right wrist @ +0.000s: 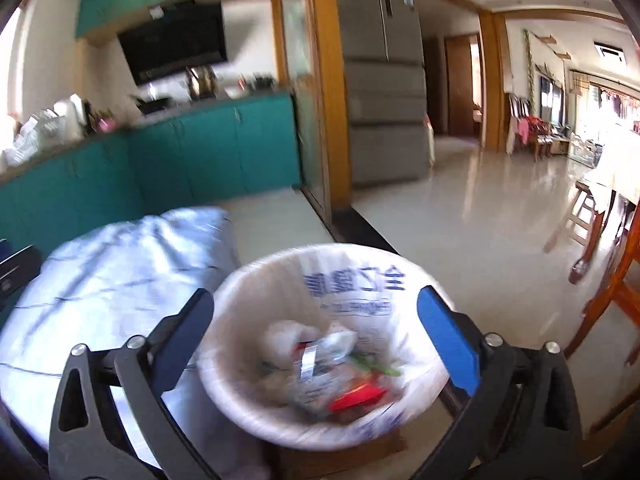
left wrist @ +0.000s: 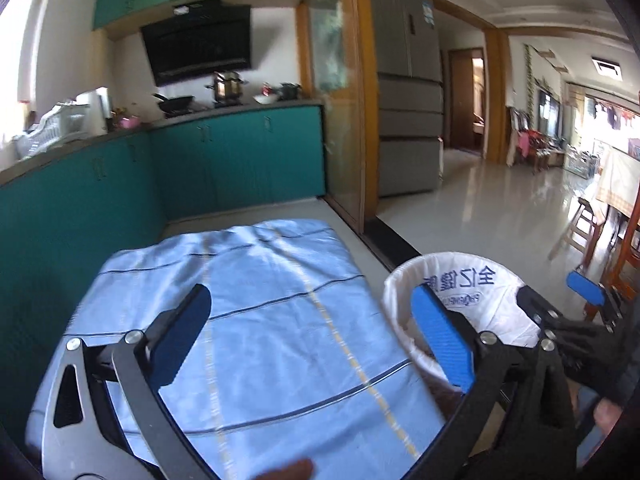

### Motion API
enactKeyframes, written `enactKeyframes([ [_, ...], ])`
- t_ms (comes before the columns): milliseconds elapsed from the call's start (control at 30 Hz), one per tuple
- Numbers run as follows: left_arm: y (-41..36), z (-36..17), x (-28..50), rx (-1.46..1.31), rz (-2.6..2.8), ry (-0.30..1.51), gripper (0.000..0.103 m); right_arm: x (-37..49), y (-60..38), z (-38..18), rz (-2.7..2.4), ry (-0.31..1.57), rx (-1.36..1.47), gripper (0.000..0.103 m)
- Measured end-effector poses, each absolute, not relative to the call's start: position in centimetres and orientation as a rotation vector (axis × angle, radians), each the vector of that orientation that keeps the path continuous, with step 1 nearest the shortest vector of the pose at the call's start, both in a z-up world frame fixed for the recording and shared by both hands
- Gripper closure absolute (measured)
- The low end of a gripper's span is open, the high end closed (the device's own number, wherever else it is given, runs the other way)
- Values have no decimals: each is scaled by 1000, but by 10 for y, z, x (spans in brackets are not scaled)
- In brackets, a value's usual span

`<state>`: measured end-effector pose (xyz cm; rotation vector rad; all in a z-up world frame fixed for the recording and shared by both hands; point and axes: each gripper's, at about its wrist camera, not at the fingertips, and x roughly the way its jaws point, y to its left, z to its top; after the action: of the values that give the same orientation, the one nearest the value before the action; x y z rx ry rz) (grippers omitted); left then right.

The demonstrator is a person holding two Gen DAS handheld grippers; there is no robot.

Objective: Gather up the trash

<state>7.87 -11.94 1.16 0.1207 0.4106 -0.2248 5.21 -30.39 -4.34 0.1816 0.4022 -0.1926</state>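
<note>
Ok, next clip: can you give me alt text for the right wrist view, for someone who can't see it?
The open, empty right gripper hovers over a white-lined trash bin holding crumpled wrappers, some red and green. A table under a light blue cloth sits left of the bin, with teal kitchen cabinets and a grey refrigerator behind; the image is motion-blurred.

teal cabinets [left wrist: 240, 152], grey fridge [left wrist: 408, 92], glossy floor [left wrist: 480, 208]

Each tool [left wrist: 316, 340] has black linkage arms, silver screws and blue finger pads [right wrist: 448, 344].
</note>
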Motion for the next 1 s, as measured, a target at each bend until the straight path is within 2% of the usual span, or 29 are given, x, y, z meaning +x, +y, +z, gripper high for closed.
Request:
enactKeyframes([
  [433, -15, 56, -28, 103, -103, 300, 3, -30, -191, 33, -58, 246, -65, 3],
  [1000, 10, 70, -40, 68, -121, 253, 3, -49, -173, 46, -143, 206, -108, 3],
])
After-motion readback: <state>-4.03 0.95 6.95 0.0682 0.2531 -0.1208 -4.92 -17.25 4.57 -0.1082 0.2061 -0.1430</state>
